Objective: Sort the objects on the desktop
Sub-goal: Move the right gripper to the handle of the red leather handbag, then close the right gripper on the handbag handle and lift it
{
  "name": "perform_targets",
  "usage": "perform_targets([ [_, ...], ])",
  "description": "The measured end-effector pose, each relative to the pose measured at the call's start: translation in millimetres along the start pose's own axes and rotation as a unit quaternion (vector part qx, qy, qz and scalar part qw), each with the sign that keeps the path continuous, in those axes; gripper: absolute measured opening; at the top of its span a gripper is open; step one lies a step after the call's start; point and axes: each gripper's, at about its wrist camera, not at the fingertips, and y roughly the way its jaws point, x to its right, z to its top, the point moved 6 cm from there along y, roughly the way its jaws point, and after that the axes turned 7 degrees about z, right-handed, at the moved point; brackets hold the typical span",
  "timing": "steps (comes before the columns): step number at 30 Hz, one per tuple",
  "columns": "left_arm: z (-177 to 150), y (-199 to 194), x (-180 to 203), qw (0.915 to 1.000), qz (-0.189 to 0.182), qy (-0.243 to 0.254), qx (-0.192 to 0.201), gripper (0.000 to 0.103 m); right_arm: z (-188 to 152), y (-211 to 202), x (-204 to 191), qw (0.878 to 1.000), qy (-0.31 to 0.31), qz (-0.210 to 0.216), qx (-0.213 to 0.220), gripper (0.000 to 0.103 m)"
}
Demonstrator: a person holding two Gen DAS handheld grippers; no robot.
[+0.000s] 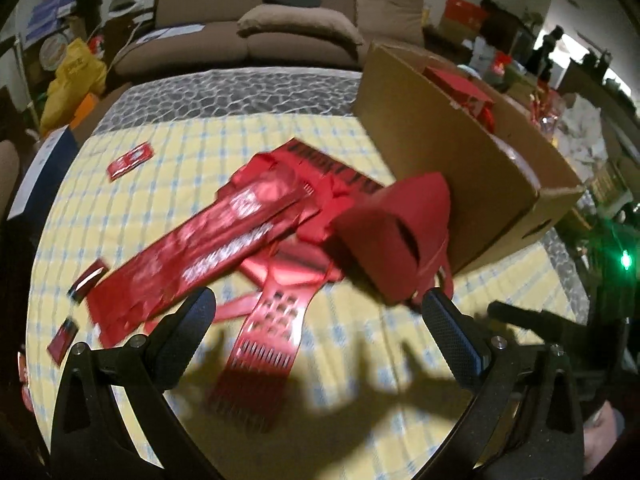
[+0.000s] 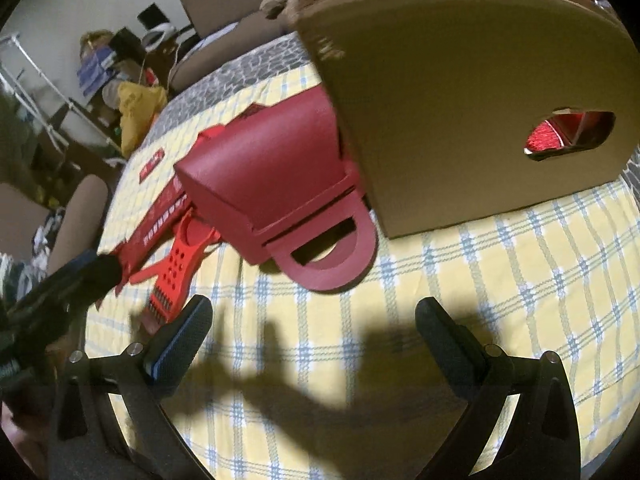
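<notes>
One red box (image 2: 260, 184) with a looped handle lies tipped on its side on the table (image 2: 500, 280), its back touching the wall of the cardboard box (image 2: 460, 80). The cardboard box is the landmark here: everything else sits to its left. Just beside the red box, farther from the cardboard box, a heap of red paper pieces is piled up, with one long red banner (image 1: 192, 248) lying across the top and one perforated red strip (image 1: 272, 320) poking out toward the near edge. Well apart from the cardboard box, four small red cards lie loose on the yellow checked tablecloth (image 1: 360, 360): one (image 1: 130, 162) at the far side and three (image 1: 86, 280) near the left edge.

The left tongs (image 1: 316, 308) hang over the cloth in front of the heap, spread wide, gripping nothing. The right tongs (image 2: 314, 320) are likewise spread wide and grip nothing, hovering in front of the red box's handle.

The left view alone shows the cardboard box's open top with red items inside, the small cards, and a brown sofa (image 1: 256, 12) beyond the table. The right view alone shows the handle hole in the cardboard box's end wall, with something shiny red behind it, and the left tongs coming in from the far side of the heap.
</notes>
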Motion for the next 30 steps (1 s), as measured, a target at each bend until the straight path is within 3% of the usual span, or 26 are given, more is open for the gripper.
perform_targets([
  [4, 18.7, 12.5, 12.5, 0.9998, -0.007, 0.016, 0.007, 0.103, 7.0, -5.4, 6.5, 1.0, 0.013, 0.016, 0.022, 0.099],
  [8, 32.7, 25.1, 25.5, 0.9992, -0.031, 0.027, 0.001, 0.102, 13.0, -6.1, 12.7, 0.998, 0.035, 0.042, 0.033, 0.084],
  [13, 40.4, 34.2, 35.0, 0.9979, -0.053, 0.038, -0.002, 0.085, 14.5, 1.9, 17.4, 0.996, 0.056, 0.061, 0.026, 0.071],
  [15, 40.5, 36.3, 39.1, 0.9976, -0.052, 0.045, -0.003, 0.078, 16.5, 7.1, 20.5, 0.995, 0.069, 0.067, 0.023, 0.063],
  [17, 37.5, 40.0, 42.1, 0.9973, -0.049, 0.054, -0.008, 0.068, 19.0, 13.1, 23.0, 0.994, 0.082, 0.073, 0.021, 0.048],
  [19, 35.8, 44.4, 43.6, 0.9971, -0.048, 0.057, -0.013, 0.065, 19.7, 16.8, 26.4, 0.993, 0.094, 0.075, 0.02, 0.041],
  [21, 35.1, 46.0, 44.1, 0.997, -0.053, 0.055, -0.013, 0.065, 19.8, 20.6, 27.7, 0.991, 0.103, 0.08, 0.018, 0.04],
  [24, 35.0, 47.6, 47.8, 0.9966, -0.058, 0.058, -0.013, 0.065, 23.3, 25.0, 27.2, 0.991, 0.107, 0.079, 0.02, 0.029],
  [30, 34.9, 50.8, 55.5, 0.9954, -0.065, 0.069, -0.013, 0.06, 26.1, 29.6, 26.2, 0.99, 0.109, 0.082, 0.024, 0.027],
])
